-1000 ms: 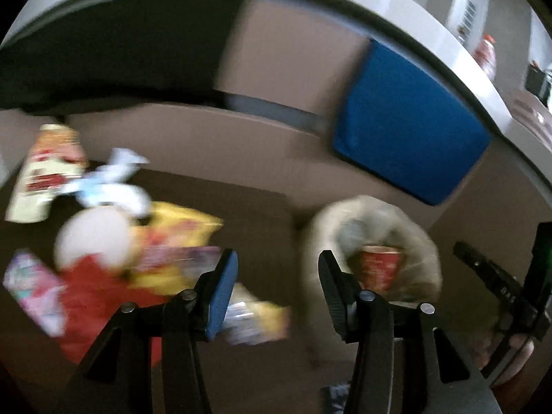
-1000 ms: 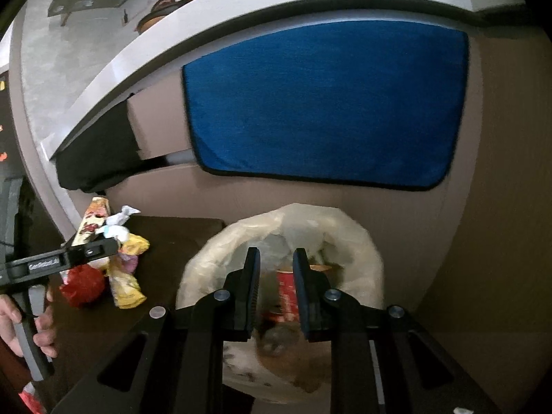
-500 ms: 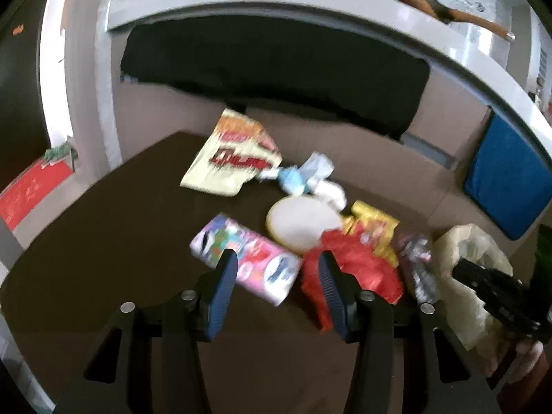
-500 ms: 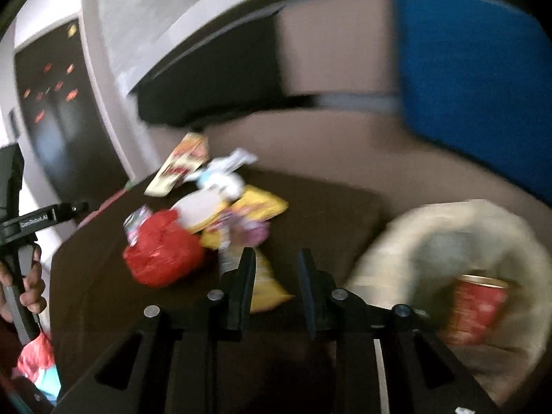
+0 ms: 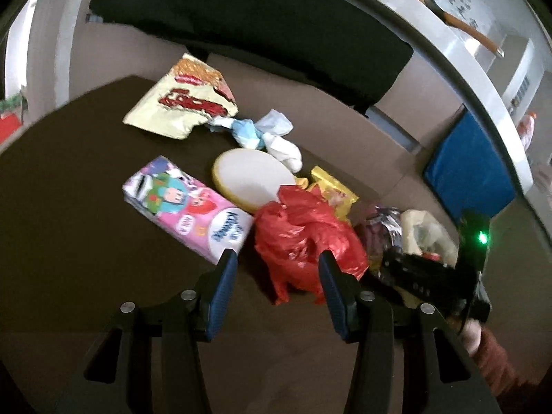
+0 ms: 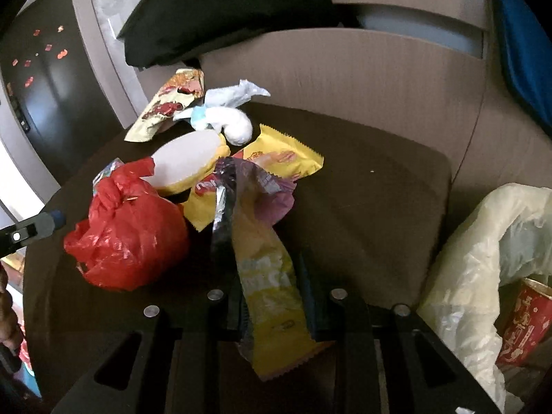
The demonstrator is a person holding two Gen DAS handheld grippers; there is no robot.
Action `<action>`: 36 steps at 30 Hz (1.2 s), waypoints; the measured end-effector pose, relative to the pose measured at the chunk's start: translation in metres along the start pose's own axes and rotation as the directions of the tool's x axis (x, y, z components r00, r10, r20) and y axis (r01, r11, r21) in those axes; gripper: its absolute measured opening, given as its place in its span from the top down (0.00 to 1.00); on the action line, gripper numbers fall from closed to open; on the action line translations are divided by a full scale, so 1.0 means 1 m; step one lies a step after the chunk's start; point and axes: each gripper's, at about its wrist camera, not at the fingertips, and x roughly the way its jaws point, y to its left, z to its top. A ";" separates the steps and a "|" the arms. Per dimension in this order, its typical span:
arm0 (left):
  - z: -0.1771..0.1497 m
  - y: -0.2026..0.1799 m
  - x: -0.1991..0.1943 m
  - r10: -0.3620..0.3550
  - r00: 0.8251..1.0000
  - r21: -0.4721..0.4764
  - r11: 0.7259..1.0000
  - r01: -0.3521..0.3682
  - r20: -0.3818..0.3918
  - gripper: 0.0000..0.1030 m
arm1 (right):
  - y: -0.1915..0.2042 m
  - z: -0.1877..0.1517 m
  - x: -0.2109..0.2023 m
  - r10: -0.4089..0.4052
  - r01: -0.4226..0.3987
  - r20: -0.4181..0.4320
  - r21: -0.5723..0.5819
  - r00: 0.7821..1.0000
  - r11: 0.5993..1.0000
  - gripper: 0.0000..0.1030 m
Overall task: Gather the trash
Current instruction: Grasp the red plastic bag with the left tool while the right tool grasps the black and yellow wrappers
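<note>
On the dark table (image 5: 69, 189) lies a trash pile: a red plastic bag (image 5: 303, 238), a pink tissue pack (image 5: 186, 207), a white round lid (image 5: 252, 179), a yellow snack bag (image 5: 183, 103) and crumpled tissues (image 5: 265, 134). My left gripper (image 5: 277, 276) is open, its fingertips on either side of the red bag's near edge. My right gripper (image 6: 272, 293) is closing on a long yellow and purple wrapper (image 6: 265, 269), which fills the gap between its pads. The red bag (image 6: 131, 227) lies to its left.
A pale plastic trash bag (image 6: 483, 241) gapes at the table's right edge, with a red can (image 6: 524, 324) inside. Behind the table are a black cloth (image 6: 224, 10) and a blue cloth (image 6: 524, 51). A second yellow wrapper (image 6: 286, 158) lies mid-pile.
Both views have swung away from the trash bag to the pile on the table. The right gripper has come down over the yellow and purple wrapper, which now sits between its fingers.
</note>
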 end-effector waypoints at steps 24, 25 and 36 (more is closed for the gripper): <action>0.017 -0.036 0.050 -0.091 0.995 -0.100 0.991 0.087 -0.032 0.43 | -0.002 -0.027 -0.069 -0.107 0.106 0.108 0.011 0.988 0.994 0.85; 0.018 -0.040 0.050 -0.079 0.996 -0.078 0.994 0.077 -0.031 0.43 | -0.001 -0.028 -0.068 -0.108 0.107 0.107 0.011 0.988 0.994 0.85; 0.014 -0.030 0.083 -0.065 0.992 -0.193 0.980 0.043 -0.110 0.28 | -0.005 -0.034 -0.078 -0.144 0.145 0.143 0.003 0.979 0.989 0.85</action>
